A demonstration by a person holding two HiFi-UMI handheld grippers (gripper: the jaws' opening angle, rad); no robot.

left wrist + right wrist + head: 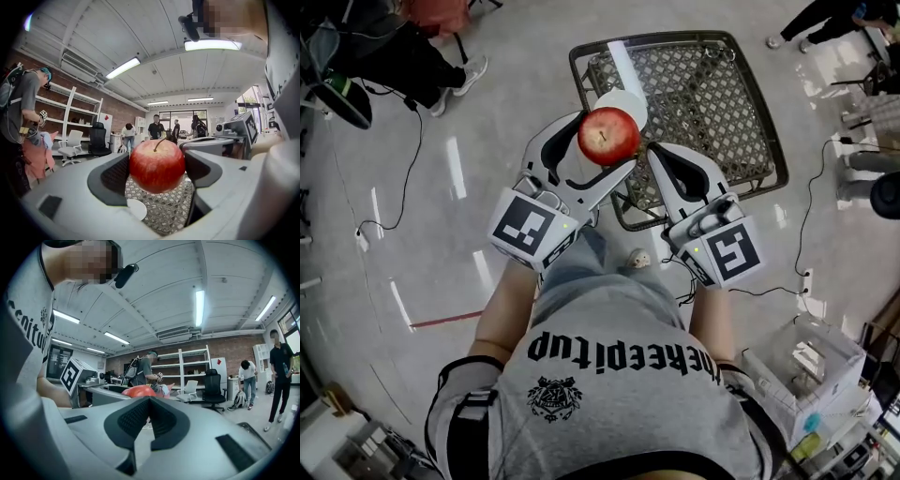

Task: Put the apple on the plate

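Left gripper view: my left gripper (157,169) jaws clamp the apple (157,165); right gripper (149,414) jaws closed, empty; plate (630,101) near table's (712,103) left edge.

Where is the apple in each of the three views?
Head view: apple upper centre, overlapping the plate.
Left gripper view: centre, between the jaws.
Right gripper view: only its red top, above the shut jaws.
Shared landmark: black chair, in both gripper views.

Probably an office-lab: brick wall (230,344), shelving (186,363) (white), swivel chairs (213,388)
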